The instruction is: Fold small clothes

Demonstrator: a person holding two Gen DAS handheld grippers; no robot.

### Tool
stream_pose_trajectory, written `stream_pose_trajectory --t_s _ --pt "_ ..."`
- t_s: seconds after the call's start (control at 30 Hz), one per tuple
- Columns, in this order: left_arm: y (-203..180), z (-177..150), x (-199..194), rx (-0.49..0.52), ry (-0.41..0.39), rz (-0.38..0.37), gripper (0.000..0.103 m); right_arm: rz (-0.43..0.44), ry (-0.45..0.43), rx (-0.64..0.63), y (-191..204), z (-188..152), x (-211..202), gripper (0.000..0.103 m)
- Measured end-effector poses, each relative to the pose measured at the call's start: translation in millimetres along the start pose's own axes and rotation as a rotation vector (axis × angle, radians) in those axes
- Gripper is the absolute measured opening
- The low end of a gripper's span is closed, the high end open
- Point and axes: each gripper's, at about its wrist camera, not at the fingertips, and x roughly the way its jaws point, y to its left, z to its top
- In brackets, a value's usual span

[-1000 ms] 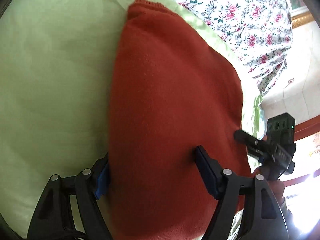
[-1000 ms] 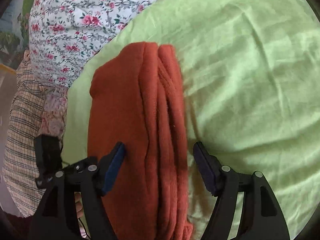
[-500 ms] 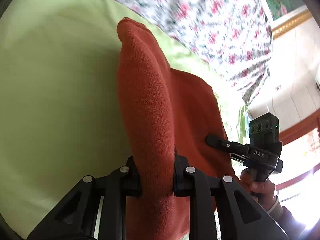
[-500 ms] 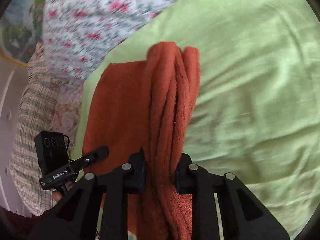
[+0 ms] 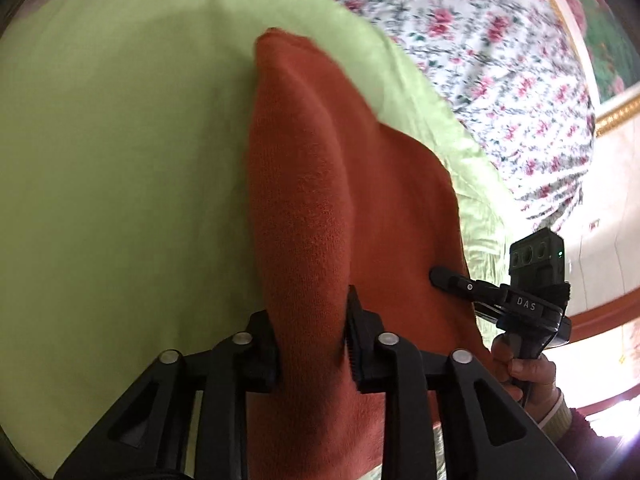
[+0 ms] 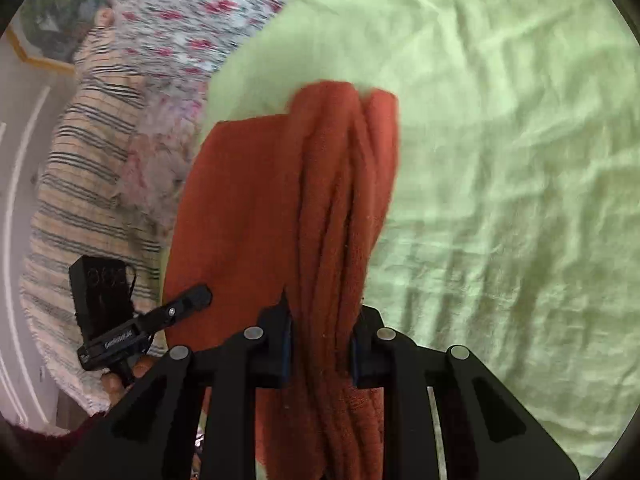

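Observation:
A rust-red knitted garment [image 5: 304, 200] lies on a light green sheet [image 5: 120, 160], with one edge raised into a ridge. My left gripper [image 5: 310, 320] pinches that ridge between its pads, and its jaws are opening slightly with the cloth still pressed between them. In the right wrist view, several bunched layers of the garment [image 6: 332, 220] run up through my right gripper [image 6: 322, 320], which is shut on them. Each view also shows the other gripper at the garment's far side: the right gripper [image 5: 436, 276] and the left gripper [image 6: 200, 294].
White fabric with pink flowers [image 5: 480, 40] lies beyond the sheet's far edge. A beige striped cloth [image 6: 80, 160] sits beside the garment on the left. A hand [image 5: 528, 368] holds the right gripper's handle. Wrinkled green sheet [image 6: 500, 160] spreads to the right.
A second ago both grippers stood open astride the flat garment. They have since shut on its near edge and carried it up and across, so the cloth now stands in a raised fold.

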Motion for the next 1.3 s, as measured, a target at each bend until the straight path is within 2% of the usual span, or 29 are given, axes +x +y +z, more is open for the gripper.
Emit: stream_pose_trajectory --t_s 0.07,0.1,0.17,0.23,0.33,0.43,0.53,0.57,0.6,0.67,0.7,0.8,0.9,1.0,1.07,1.17,1.3 --pt "2 0 -6 -0.003 -0.014 0.004 0.034 -0.004 0.006 0.03 -5 0 3 0.031" --pt "2 0 -8 0.001 -0.019 0.018 0.039 -0.008 0.01 0.041 -7 0 1 0.034" --pt "0 2 -12 0.01 -0.032 0.058 0.043 -0.052 0.016 0.034 -6 0 -5 0.039" --pt "1 4 -19 0.011 -0.046 0.083 0.045 -0.093 0.007 0.025 -2 2 -14 0.039" --pt "1 8 -29 0.014 -0.083 0.119 0.046 -0.17 -0.091 -0.049 17 7 -38 0.039" --pt "2 10 -34 0.023 -0.1 0.158 0.046 -0.206 -0.167 -0.125 34 14 -46 0.039" --pt "0 13 -31 0.021 -0.101 0.179 0.046 -0.214 -0.141 -0.132 39 27 -30 0.037" --pt "0 13 -29 0.019 -0.1 0.185 0.046 -0.224 -0.128 -0.125 38 31 -21 0.031" --pt "-1 13 -28 0.018 -0.097 0.193 0.044 -0.225 -0.111 -0.109 33 34 -13 0.015" --pt "-8 14 -27 0.033 -0.099 0.208 0.044 -0.222 -0.103 -0.085 28 37 -11 0.012" --pt "-11 14 -27 0.046 -0.102 0.218 0.044 -0.219 -0.135 -0.101 33 37 -19 0.011" --pt "-22 13 -19 0.09 -0.084 0.27 0.045 -0.221 -0.203 -0.164 49 34 -41 0.01" --pt "-23 11 -3 0.111 -0.05 0.331 0.046 -0.276 -0.156 -0.129 33 36 -31 0.01" --pt "-18 9 7 0.122 -0.038 0.351 0.052 -0.329 -0.1 -0.099 11 34 -10 0.01" --pt "-18 8 2 0.118 -0.038 0.35 0.052 -0.346 -0.096 -0.101 8 33 -4 0.01" --pt "-24 -1 -11 0.149 -0.041 0.362 0.05 -0.341 -0.113 -0.079 14 31 -12 0.013" --pt "-32 -31 -35 0.181 -0.035 0.343 0.05 -0.306 -0.134 -0.058 25 14 -34 0.015"
